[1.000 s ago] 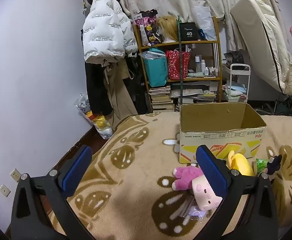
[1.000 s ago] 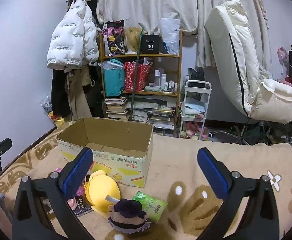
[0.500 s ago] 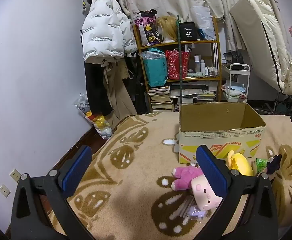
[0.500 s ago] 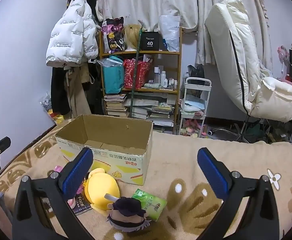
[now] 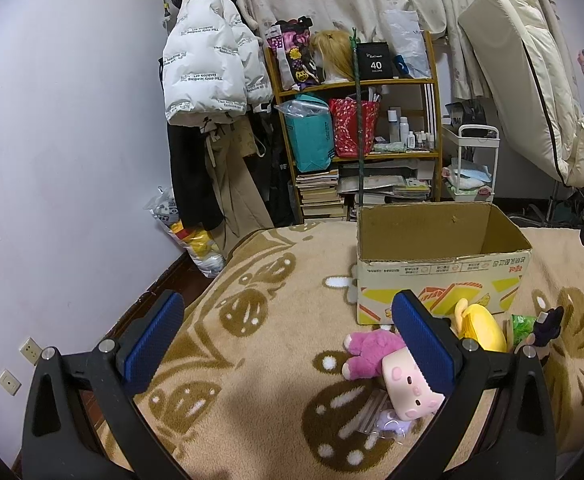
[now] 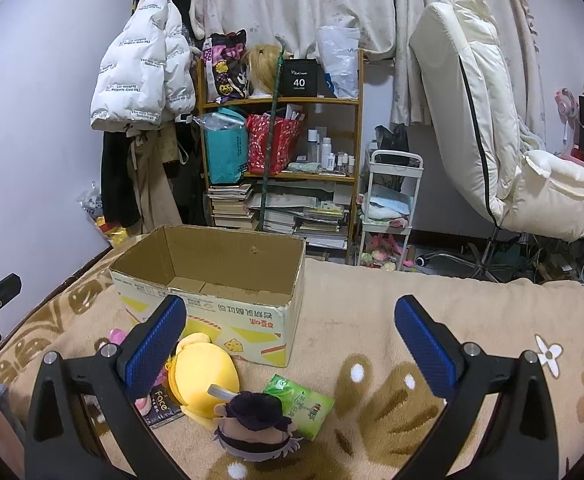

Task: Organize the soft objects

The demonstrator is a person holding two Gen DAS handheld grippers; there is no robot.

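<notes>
Both grippers, my left gripper (image 5: 287,338) and right gripper (image 6: 289,340), gape wide, ribbed blue pads gripping nothing. Below them, on the fuzzy tan blanket (image 5: 275,320), lie a pink plush (image 5: 372,350), round yellow plush (image 6: 205,376) and dark-haired doll (image 6: 255,426), just before the open cardboard box (image 6: 227,300).

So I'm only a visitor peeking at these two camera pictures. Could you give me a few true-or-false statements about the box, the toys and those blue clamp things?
1. The cardboard box already holds the toys. False: nothing shows inside it; the toys lie on the blanket in front of it.
2. Both the left gripper and the right gripper are open and hold nothing. True.
3. The yellow plush lies near the box's front side. True.
4. The pink plush hangs on the shelf. False: it lies on the blanket.
5. The green packet lies beside the dark-haired doll. True.
</notes>
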